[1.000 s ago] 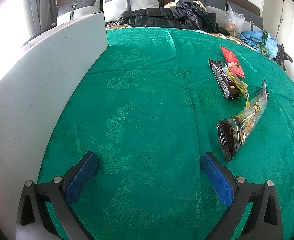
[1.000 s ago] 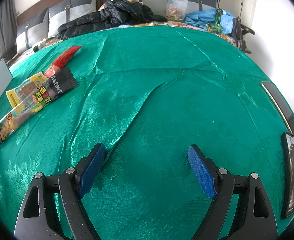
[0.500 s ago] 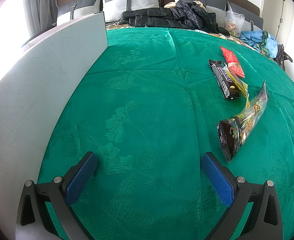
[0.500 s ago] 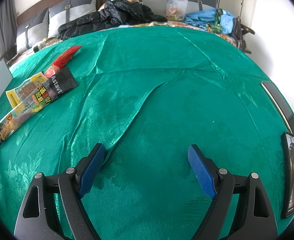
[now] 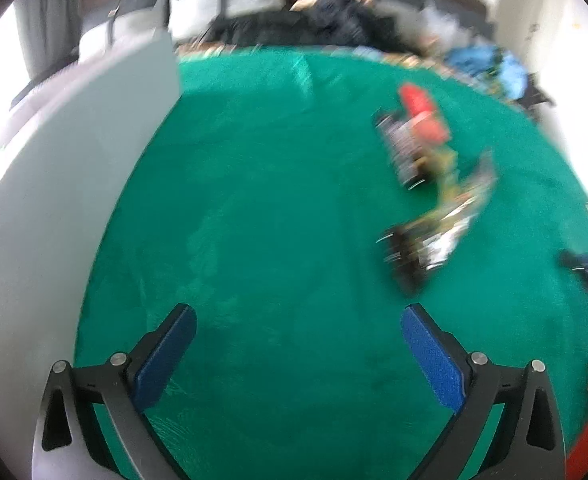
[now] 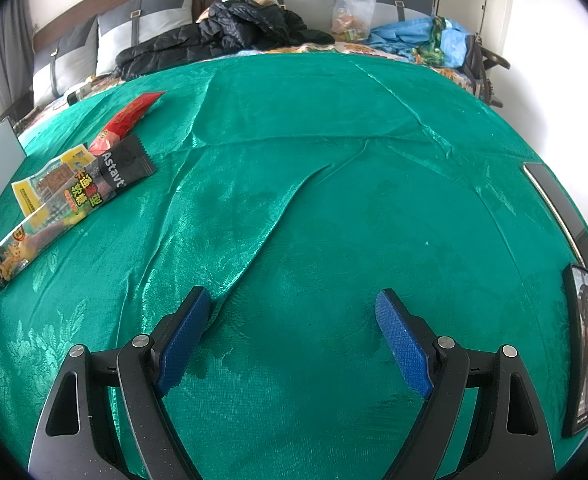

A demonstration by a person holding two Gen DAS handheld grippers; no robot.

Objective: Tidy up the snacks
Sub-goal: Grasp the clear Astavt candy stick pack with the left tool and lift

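Note:
Several snack packets lie in a loose group on the green cloth (image 6: 334, 200). In the right wrist view they are at the far left: a red packet (image 6: 128, 120), a black bar wrapper (image 6: 124, 168), a yellow packet (image 6: 42, 192) and a long clear packet (image 6: 50, 228). The left wrist view is blurred; there the red packet (image 5: 422, 114), black bar (image 5: 402, 152) and long packet (image 5: 434, 232) lie ahead right. My left gripper (image 5: 298, 320) is open and empty above bare cloth. My right gripper (image 6: 294, 308) is open and empty, low over the cloth.
A grey board (image 5: 74, 180) stands along the left side. A phone (image 6: 584, 356) and a dark flat bar (image 6: 558, 208) lie at the cloth's right edge. Black jackets (image 6: 230, 36), bags (image 6: 414, 36) and cushions lie behind the cloth.
The left wrist view has become blurred and shifted; the left gripper is moving, and the snacks sit further left in its view. The right gripper has not moved.

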